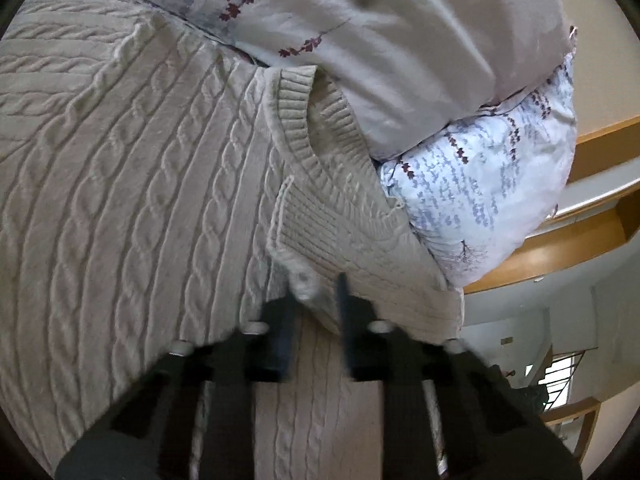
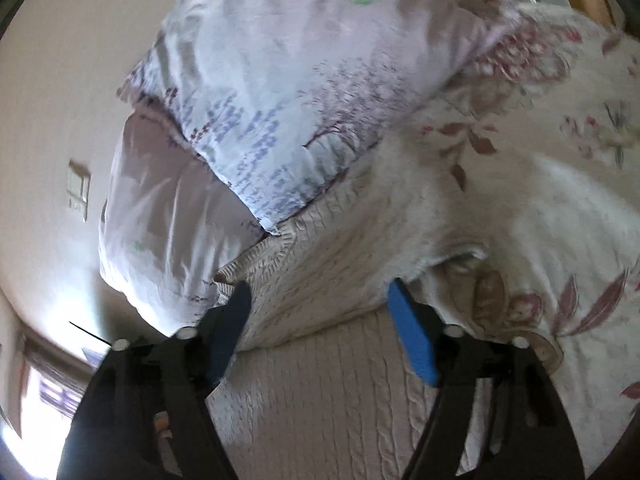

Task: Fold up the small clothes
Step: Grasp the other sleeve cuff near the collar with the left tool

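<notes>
A cream cable-knit sweater (image 1: 120, 168) lies spread on the bed and fills the left wrist view; its ribbed V-neck (image 1: 296, 128) faces the pillows. My left gripper (image 1: 318, 296) is shut on a folded ribbed edge of the sweater (image 1: 316, 232) near the collar. In the right wrist view the same sweater (image 2: 320, 280) lies folded over itself. My right gripper (image 2: 320, 300) is open, its blue fingers (image 2: 412, 340) straddling the folded sweater edge, not clamped on it.
Two floral pillows (image 1: 472, 184) lie just beyond the sweater; they also show in the right wrist view (image 2: 260, 120). A floral bedsheet (image 2: 560, 208) extends right. A wooden headboard (image 1: 580, 224) and a wall with a switch plate (image 2: 78, 188) border the bed.
</notes>
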Demonstrator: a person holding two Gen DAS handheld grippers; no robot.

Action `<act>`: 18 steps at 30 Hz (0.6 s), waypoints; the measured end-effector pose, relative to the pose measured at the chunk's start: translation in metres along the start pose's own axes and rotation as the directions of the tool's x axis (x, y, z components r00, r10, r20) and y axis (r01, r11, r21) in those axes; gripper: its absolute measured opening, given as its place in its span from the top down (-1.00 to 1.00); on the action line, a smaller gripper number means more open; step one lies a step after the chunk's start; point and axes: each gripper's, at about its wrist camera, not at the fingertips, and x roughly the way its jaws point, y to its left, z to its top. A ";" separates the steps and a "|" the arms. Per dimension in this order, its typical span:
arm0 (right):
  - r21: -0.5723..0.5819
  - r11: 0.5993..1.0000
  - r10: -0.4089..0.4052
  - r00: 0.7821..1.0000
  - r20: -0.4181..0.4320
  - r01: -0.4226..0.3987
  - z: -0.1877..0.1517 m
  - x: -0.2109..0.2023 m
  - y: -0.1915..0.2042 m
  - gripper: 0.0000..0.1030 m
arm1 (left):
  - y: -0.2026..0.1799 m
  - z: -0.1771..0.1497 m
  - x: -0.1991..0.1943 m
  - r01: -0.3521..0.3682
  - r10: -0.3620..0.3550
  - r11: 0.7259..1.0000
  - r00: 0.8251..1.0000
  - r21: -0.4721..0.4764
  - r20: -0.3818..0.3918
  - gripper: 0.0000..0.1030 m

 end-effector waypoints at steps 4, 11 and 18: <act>0.054 0.998 0.022 0.998 -0.067 -0.018 -0.004 0.017 -0.009 -0.09 | -0.010 0.007 -0.008 0.009 -0.011 0.998 0.999 0.057 0.033 0.85; 0.090 0.996 -0.007 0.997 -0.071 0.014 -0.008 0.030 -0.016 -0.09 | -0.002 0.029 -0.041 -0.068 0.051 0.992 0.986 0.107 0.156 0.86; 0.121 0.985 -0.129 0.990 0.050 0.122 0.005 0.031 -0.021 0.59 | 0.026 0.027 -0.036 -0.093 0.084 0.993 0.990 0.072 0.111 0.86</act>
